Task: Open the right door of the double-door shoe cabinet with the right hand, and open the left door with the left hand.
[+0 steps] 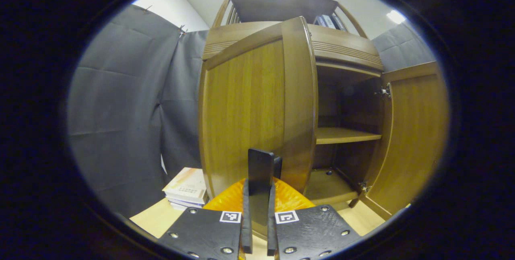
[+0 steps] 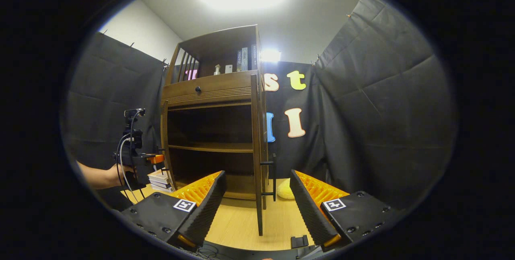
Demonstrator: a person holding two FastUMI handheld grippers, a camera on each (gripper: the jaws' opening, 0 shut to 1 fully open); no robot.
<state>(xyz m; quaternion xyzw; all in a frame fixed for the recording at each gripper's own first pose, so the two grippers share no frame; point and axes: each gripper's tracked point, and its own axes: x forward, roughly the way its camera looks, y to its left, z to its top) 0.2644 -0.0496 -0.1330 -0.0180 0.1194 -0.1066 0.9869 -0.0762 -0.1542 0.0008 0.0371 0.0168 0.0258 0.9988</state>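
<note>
The wooden shoe cabinet [image 2: 209, 87] stands against the booth wall with both doors swung out. In the left gripper view, my left gripper [image 1: 259, 189] is shut on the black bar handle [image 1: 260, 163] of the left door [image 1: 245, 115], which stands partly open. The right door [image 1: 414, 139] hangs wide open, showing the inner shelf [image 1: 346, 134]. In the right gripper view, my right gripper [image 2: 257, 207] is open and holds nothing; the right door [image 2: 256, 151] shows edge-on just beyond it, its handle [image 2: 273, 179] free. The left gripper [image 2: 136, 159], held by a hand, is at the left door's edge [image 2: 164, 143].
A stack of books [image 1: 187, 187] lies on the wooden floor left of the cabinet. A yellow soft object [image 2: 285, 189] rests on the floor behind the right door. Books and small bottles stand on the cabinet's top shelf [image 2: 241, 60]. Black cloth walls close in on both sides.
</note>
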